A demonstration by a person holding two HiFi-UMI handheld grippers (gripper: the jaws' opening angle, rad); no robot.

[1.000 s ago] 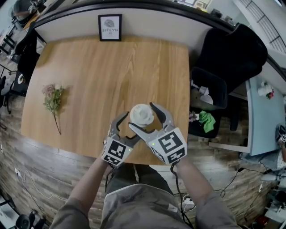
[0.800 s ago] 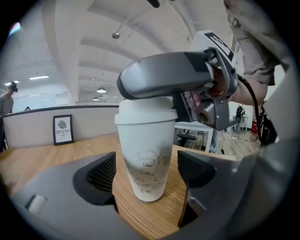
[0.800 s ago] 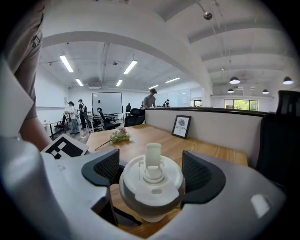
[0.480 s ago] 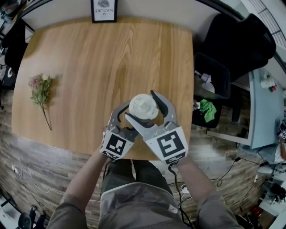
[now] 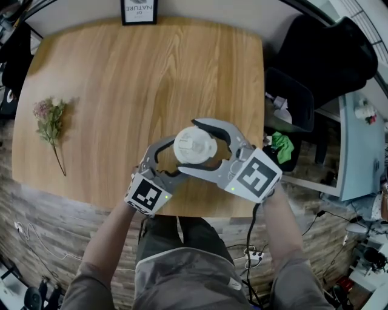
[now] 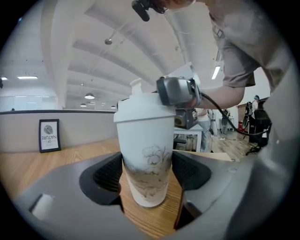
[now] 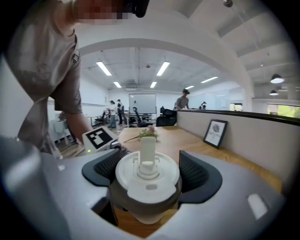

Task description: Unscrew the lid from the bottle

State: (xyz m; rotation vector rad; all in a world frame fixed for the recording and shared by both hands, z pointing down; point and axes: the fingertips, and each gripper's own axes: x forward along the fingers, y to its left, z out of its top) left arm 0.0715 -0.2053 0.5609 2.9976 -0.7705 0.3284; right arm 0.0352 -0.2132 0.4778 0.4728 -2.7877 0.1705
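A white bottle [image 6: 145, 154] with a flower drawing stands near the front edge of the wooden table [image 5: 121, 72]. Its white lid [image 5: 195, 145] has a raised spout. My left gripper [image 6: 146, 172] reaches in from the lower left; its jaws have just been closing with the bottle's body between them, and both pads now touch that body. From the right, my right gripper [image 5: 191, 147] has its jaws on either side of the lid [image 7: 147, 176], with both pads against the rim. The lid sits on the bottle.
A dried flower sprig [image 5: 48, 121] lies at the table's left. A framed print [image 5: 138, 11] stands at the back edge. Beyond the table's right edge are a black chair [image 5: 327, 54] and a dark bin [image 5: 285, 115].
My right gripper has swung round the lid, so its marker cube now sits further right. My left gripper's jaws have drawn in onto the bottle's body. The bottle stays in place.
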